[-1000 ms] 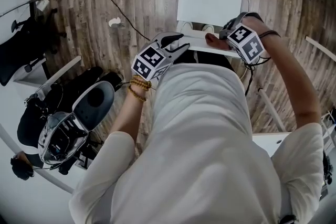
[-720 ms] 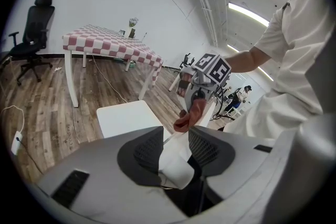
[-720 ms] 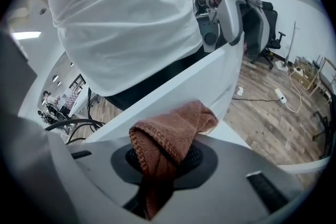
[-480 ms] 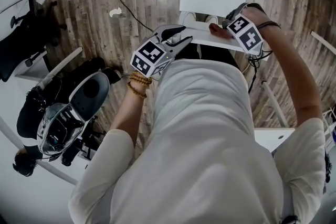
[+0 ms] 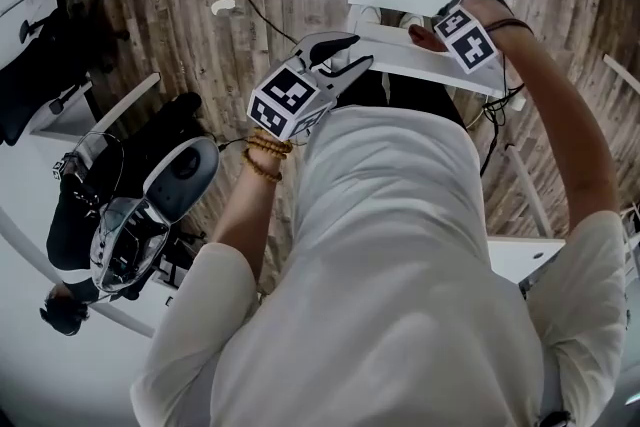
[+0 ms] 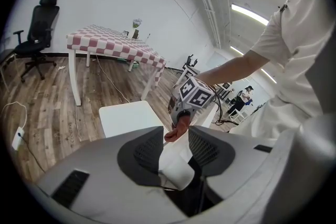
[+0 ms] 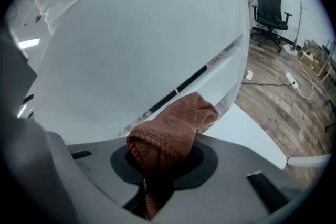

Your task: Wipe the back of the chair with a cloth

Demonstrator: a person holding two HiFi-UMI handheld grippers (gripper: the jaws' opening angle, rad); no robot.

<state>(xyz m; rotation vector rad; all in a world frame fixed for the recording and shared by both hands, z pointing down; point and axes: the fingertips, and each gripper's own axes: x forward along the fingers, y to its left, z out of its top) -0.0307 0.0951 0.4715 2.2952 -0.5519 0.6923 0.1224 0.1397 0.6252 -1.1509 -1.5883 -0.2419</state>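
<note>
My right claw [image 7: 166, 159] pinches the cloth [image 7: 173, 122] onto the chair back [image 5: 425, 61], my left claw [image 6: 176, 150] pinches its end; I think wiping is only partly done.

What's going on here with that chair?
A person holds a claw in each hand and is cleaning a chair. The right claw is shut on a brown cloth and presses it to the top edge of the white chair back. The left claw grips the other end of that edge, apparently to steady it.
</note>
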